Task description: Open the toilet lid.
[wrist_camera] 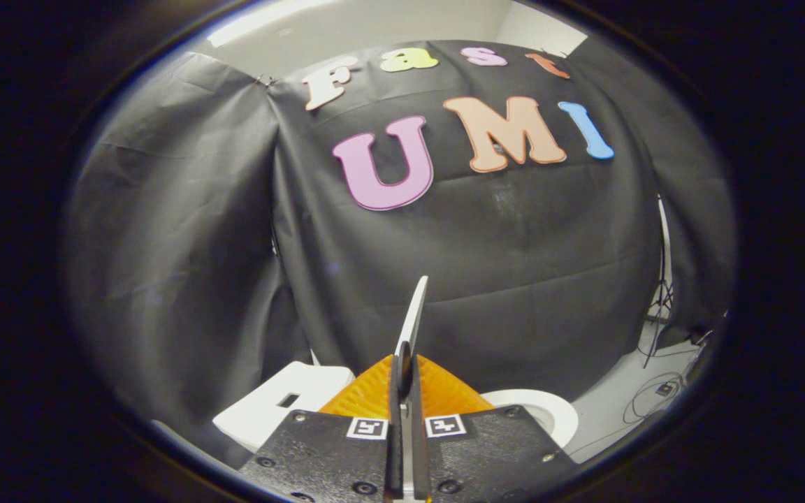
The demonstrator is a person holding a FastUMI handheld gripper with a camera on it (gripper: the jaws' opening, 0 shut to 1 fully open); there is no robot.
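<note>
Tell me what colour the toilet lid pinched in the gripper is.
White: the toilet lid stands edge-on between the gripper fingers, seen in the gripper view.

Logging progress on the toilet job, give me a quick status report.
Gripper shut on the toilet lid, seen edge-on between the fingers. Lid raised, rising ahead. Toilet rim below. Nothing in the way.

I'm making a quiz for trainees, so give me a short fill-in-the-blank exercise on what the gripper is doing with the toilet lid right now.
1. The gripper is shut on the toilet ____.
2. The lid, seen edge-on, stands nearly ____.
3. The white toilet seat shows to the ____ of the fingers.

Missing words: lid; upright; right
</note>
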